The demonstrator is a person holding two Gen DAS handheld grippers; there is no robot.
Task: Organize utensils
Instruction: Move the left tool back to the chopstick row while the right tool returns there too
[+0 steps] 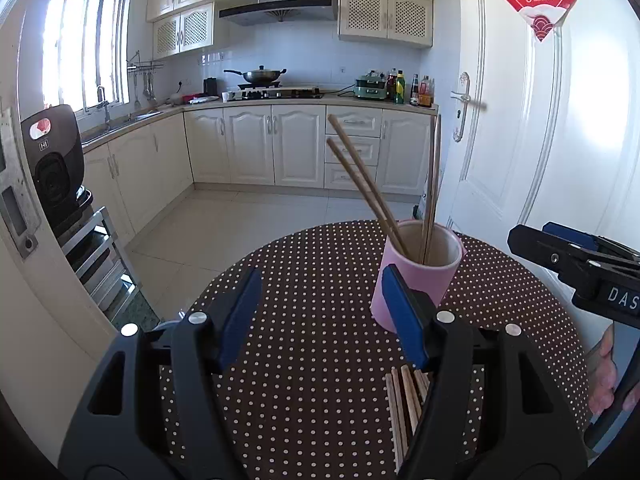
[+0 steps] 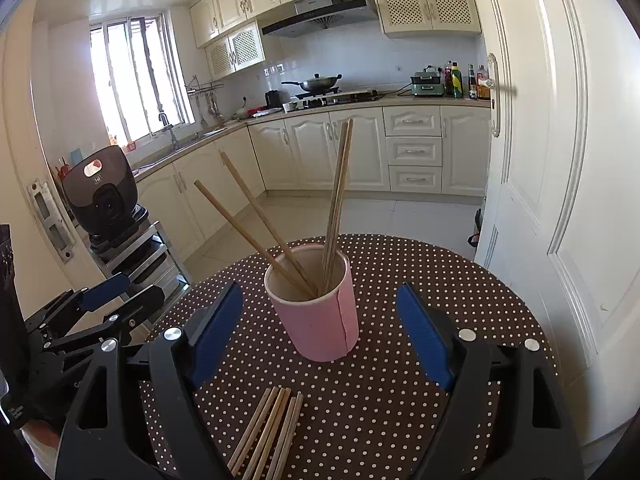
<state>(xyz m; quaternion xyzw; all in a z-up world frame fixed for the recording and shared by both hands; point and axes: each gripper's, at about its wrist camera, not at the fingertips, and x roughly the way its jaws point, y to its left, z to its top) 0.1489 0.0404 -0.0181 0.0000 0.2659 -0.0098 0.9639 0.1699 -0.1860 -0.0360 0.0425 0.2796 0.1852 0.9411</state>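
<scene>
A pink cup (image 2: 320,320) stands on a round table covered in brown polka-dot cloth (image 2: 440,272). Several wooden chopsticks (image 2: 336,200) lean in it. More loose chopsticks (image 2: 268,432) lie in a bundle on the cloth in front of the cup, under my right gripper (image 2: 320,296). That gripper is open; the cup stands between or just beyond its blue pads, untouched. My left gripper (image 1: 320,284) is open and empty, with the cup (image 1: 416,276) behind its right finger and the loose chopsticks (image 1: 404,400) below it. Each gripper shows at the edge of the other's view.
A white door (image 2: 560,160) stands close on the right of the table. On the left, a black appliance (image 2: 104,192) sits on a metal rack. Beyond the table are tiled floor (image 1: 240,216) and kitchen cabinets. A hand (image 1: 604,376) holds the right gripper.
</scene>
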